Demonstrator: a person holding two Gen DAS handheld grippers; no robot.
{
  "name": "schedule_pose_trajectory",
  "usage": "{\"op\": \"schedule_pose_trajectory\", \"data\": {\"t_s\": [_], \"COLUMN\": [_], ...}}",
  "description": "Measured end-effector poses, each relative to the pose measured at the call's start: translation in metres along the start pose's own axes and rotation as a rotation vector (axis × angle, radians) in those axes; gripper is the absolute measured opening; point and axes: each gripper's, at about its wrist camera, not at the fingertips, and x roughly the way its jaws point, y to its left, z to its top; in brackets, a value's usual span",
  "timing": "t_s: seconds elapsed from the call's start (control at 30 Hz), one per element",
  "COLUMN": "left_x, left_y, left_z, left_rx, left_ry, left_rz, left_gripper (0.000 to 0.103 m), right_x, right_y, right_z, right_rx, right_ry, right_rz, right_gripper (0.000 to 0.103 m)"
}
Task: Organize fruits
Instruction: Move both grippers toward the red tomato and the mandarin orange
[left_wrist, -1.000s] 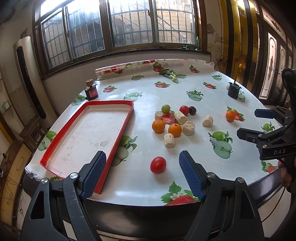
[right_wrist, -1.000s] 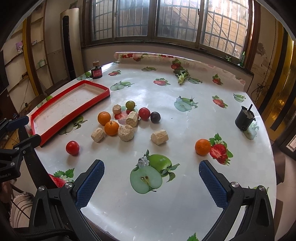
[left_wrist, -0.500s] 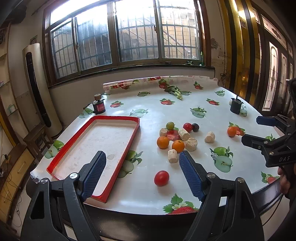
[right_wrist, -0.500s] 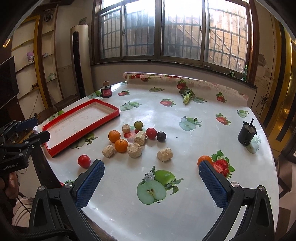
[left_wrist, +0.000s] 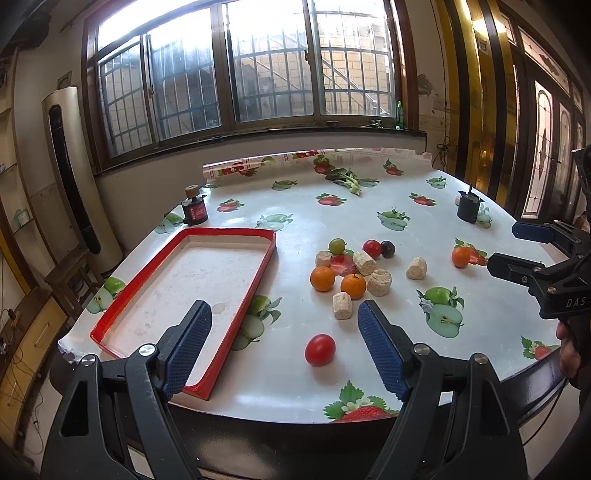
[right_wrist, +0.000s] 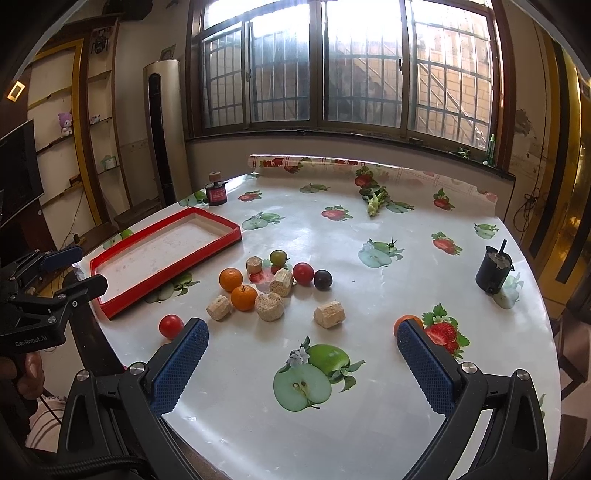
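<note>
The right tool (left_wrist: 509, 247) reads "DAS" on its black body; the left tool (right_wrist: 77, 271) reads "GenRobot.AI" on its black body.

Home dining room: fruit-print tablecloth (right_wrist: 369, 280), barred windows (right_wrist: 332, 74), shelves (right_wrist: 85, 122).

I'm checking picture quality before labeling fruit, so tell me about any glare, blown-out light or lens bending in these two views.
Left wrist view: the window is blown out at the top, its light glares off the table, and the fisheye bends the frames and table edge; the fruit stays sharp. Right wrist view: the window panes are washed white, sheen lies on the table, and the corners go dark.
</note>
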Motion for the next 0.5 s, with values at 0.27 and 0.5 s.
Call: {"op": "schedule_pose_trajectory", "data": {"t_s": [0.27, 0.5], "left_x": [0.0, 0.0097], "left_y": [-0.0002, 0.003], "left_z": [-0.0018, -0.0102], "left_rx": [0.0, -0.031], "left_ry": [0.002, 0.047], "left_rz": [-0.005, -0.048], "left_gripper": [0.082, 0.082], "right_x": [0.0009, 0.0017], "right_y": [-0.0017, -0.0092], "right_z": [-0.003, -0.0071], "right_rx": [0.002, 0.011], "right_ry": [0.008, 0.014], "right_rz": [-0.012, -0.025], "right_gripper": [0.103, 0.103]}}
